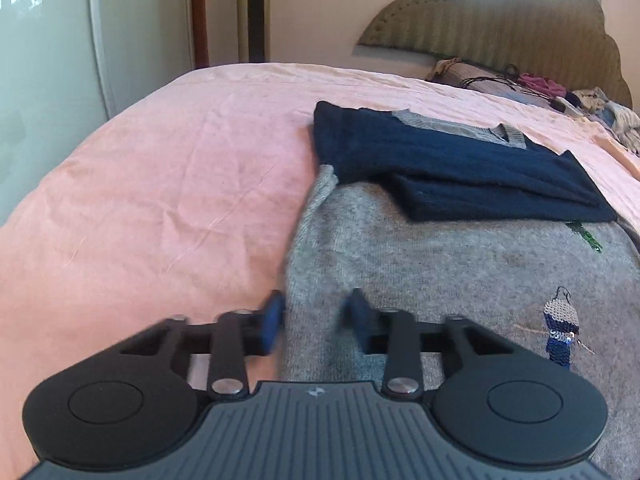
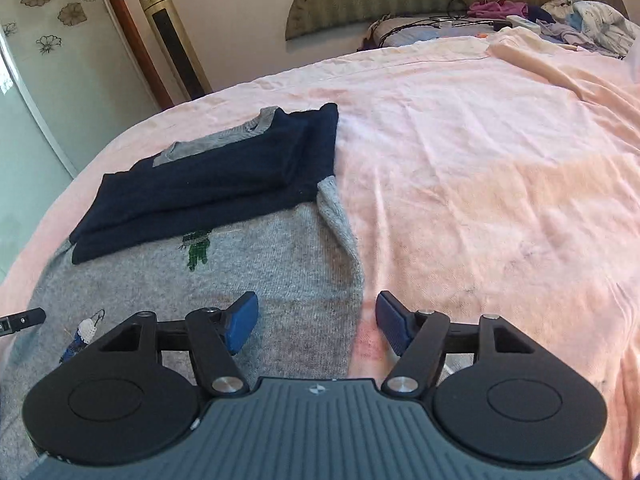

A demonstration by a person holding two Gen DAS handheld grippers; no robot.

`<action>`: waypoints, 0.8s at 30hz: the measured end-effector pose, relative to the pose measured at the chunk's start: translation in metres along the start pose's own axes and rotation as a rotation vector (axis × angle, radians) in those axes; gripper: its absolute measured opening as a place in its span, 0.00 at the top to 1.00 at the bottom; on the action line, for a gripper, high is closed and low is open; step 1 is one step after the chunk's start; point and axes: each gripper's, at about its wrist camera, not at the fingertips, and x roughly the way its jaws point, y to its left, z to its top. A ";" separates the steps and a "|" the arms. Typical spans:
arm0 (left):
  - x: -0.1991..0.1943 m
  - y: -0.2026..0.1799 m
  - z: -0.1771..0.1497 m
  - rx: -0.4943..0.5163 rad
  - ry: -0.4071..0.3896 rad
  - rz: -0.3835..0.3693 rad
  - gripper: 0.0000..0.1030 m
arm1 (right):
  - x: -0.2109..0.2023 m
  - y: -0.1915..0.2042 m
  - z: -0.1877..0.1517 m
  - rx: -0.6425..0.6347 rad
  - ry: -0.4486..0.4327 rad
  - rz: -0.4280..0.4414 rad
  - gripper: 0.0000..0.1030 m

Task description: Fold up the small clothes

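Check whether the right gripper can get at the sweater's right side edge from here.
Probably yes: the right gripper is open and straddles the grey sweater edge, one finger over the knit, the other over the pink bedsheet. Nothing lies between.

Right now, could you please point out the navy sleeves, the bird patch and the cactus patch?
navy sleeves (image 2: 208,178): right wrist view, middle of the folded layers.
bird patch (image 1: 560,326): left wrist view, its sequinned body.
cactus patch (image 2: 197,249): right wrist view, green stitching.
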 end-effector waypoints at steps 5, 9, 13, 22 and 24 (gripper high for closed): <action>-0.002 0.018 0.004 0.024 0.000 0.082 1.00 | -0.010 -0.008 0.003 0.016 -0.010 0.016 0.90; -0.002 0.029 -0.005 0.032 -0.016 0.118 1.00 | -0.012 -0.027 -0.006 0.045 -0.024 -0.013 0.95; -0.029 0.042 -0.015 -0.090 0.038 -0.096 0.93 | -0.025 -0.034 -0.009 0.155 -0.016 0.074 0.58; -0.045 0.058 -0.039 -0.329 0.097 -0.342 0.41 | -0.038 -0.030 -0.026 0.122 0.068 0.161 0.59; -0.047 0.059 -0.036 -0.347 0.103 -0.398 0.23 | -0.037 -0.031 -0.024 0.122 0.081 0.162 0.61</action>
